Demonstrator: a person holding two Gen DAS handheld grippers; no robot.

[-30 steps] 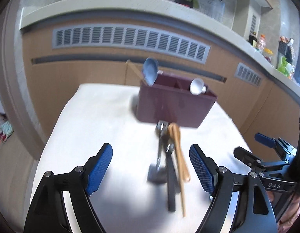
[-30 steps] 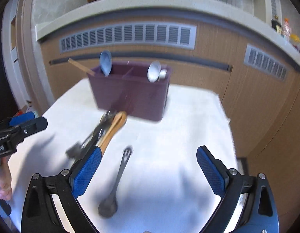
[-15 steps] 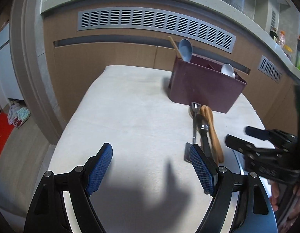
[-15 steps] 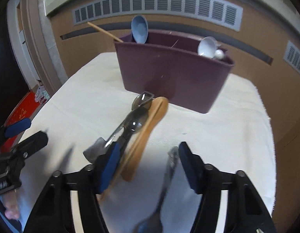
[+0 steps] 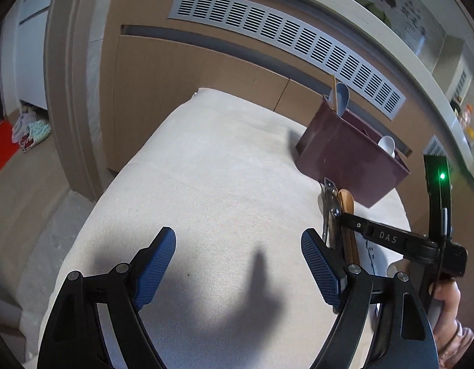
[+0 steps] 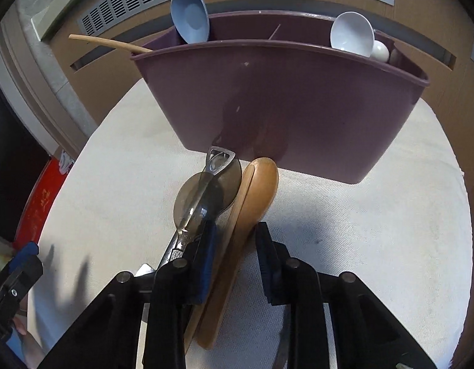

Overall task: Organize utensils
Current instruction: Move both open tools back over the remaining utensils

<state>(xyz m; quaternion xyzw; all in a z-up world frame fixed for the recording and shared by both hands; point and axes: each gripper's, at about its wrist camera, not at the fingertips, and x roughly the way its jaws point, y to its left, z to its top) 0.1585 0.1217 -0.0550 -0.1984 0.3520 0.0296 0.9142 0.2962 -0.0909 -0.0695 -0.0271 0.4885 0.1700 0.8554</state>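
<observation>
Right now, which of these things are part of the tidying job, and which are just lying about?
Part of the job:
wooden spoon
metal utensils
purple caddy
blue spoon
white spoon

Lying about:
white tablecloth
vent grille
shoes

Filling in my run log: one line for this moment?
right gripper: jaws astride wooden spoon, not clamped | left gripper: open, idle | caddy: holds spoons

Wooden cabinets (image 5: 181, 70) with grey vent grille (image 5: 286, 43); floor possibly tiled.
</observation>
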